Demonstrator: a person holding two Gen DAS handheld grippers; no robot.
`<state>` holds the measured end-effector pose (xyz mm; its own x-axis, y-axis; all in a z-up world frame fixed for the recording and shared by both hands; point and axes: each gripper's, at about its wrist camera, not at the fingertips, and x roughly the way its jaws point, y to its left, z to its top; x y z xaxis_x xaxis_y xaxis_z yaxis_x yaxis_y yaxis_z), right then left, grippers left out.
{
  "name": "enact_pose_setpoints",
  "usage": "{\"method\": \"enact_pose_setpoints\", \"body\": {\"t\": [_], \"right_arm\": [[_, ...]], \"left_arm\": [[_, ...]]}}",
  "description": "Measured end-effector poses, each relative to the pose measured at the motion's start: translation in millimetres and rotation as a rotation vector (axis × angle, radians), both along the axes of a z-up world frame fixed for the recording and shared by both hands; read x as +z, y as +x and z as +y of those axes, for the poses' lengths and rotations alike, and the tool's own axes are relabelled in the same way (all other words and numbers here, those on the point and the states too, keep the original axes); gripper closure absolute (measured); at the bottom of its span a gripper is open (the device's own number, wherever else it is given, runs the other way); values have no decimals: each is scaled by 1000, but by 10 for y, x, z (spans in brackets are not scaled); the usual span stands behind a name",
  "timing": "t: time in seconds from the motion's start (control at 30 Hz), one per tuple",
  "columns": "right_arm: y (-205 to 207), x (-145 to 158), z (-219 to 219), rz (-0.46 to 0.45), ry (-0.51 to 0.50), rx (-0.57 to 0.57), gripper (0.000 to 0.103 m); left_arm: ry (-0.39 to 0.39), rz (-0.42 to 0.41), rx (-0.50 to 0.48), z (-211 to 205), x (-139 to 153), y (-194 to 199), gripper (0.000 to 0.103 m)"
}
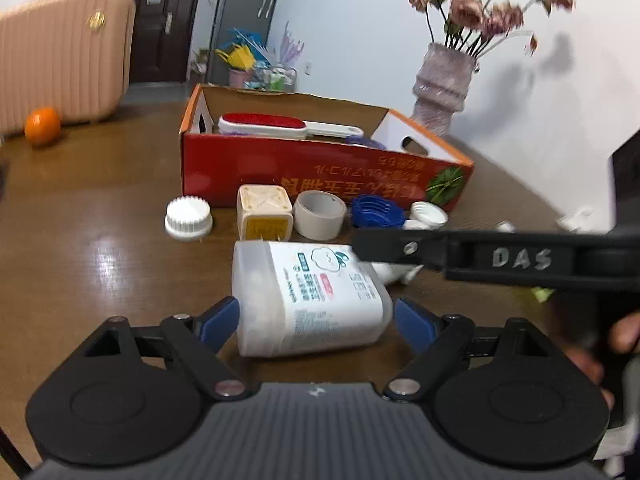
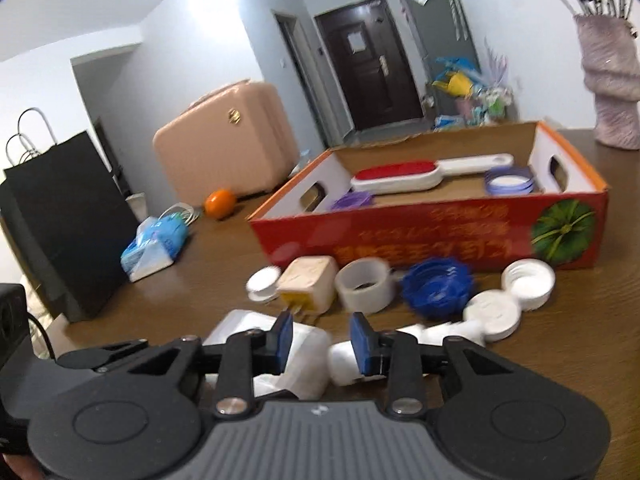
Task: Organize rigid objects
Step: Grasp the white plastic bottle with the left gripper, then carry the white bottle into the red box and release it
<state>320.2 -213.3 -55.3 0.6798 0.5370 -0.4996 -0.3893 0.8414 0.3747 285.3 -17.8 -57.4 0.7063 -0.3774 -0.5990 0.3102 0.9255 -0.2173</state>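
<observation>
A white plastic bottle (image 1: 312, 296) lies on its side on the brown table. My left gripper (image 1: 316, 320) is open with its blue pads on either side of the bottle's base. My right gripper (image 2: 320, 340) is open above the bottle (image 2: 304, 360) near its neck; its black finger (image 1: 400, 246) crosses the left wrist view. Behind lies a row: a white ridged cap (image 1: 188, 218), a cream plug adapter (image 1: 264, 214), a tape roll (image 1: 320, 214), blue lids (image 1: 378, 210) and white caps (image 1: 430, 212). The red cardboard box (image 1: 312, 168) holds a red lint brush (image 1: 272, 124) and purple lids (image 2: 508, 180).
A pink vase of dried flowers (image 1: 442, 80) stands right of the box. An orange (image 1: 42, 126) and a pink suitcase (image 1: 60, 76) are at the far left. A black paper bag (image 2: 68, 220) and a tissue pack (image 2: 156, 248) sit left in the right wrist view.
</observation>
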Motion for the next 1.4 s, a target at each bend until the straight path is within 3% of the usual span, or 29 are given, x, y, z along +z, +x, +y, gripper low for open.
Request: {"method": "enact_pose_setpoints", "body": {"t": [0.1,0.17,0.3,0.37,0.43,0.57,0.7,0.9,1.17,1.4], "right_arm": [[23,-75,17,68,50,-19,72],[9,-86,-1,91,59,-55,73],[15,-137,-50,146,119,-61,71],[28,-174,-109,186,178,-64,72],[5,-220,-148,227,235,-58,73],[-232,-182,-227,239,247,-96,77],[-721,-17,-315,178,242,-87,81],[-1240,42,-453,143,215,-114,85],[-1433,118,-651,105,231,-147,86],[-1013,496,-706,18,217,-170,86]], "left_arm": [[-87,-12,46,192,36,-36,35],[-136,22,77,308,46,28,53],[-297,83,95,520,-68,264,61],[-328,107,103,550,-73,289,66],[-341,136,120,549,-43,226,67],[-375,161,105,527,-28,-120,71],[-420,160,85,504,12,-546,71],[-415,153,65,371,22,-871,71],[-389,95,28,151,198,-930,72],[-388,13,11,40,534,-435,72]]}}
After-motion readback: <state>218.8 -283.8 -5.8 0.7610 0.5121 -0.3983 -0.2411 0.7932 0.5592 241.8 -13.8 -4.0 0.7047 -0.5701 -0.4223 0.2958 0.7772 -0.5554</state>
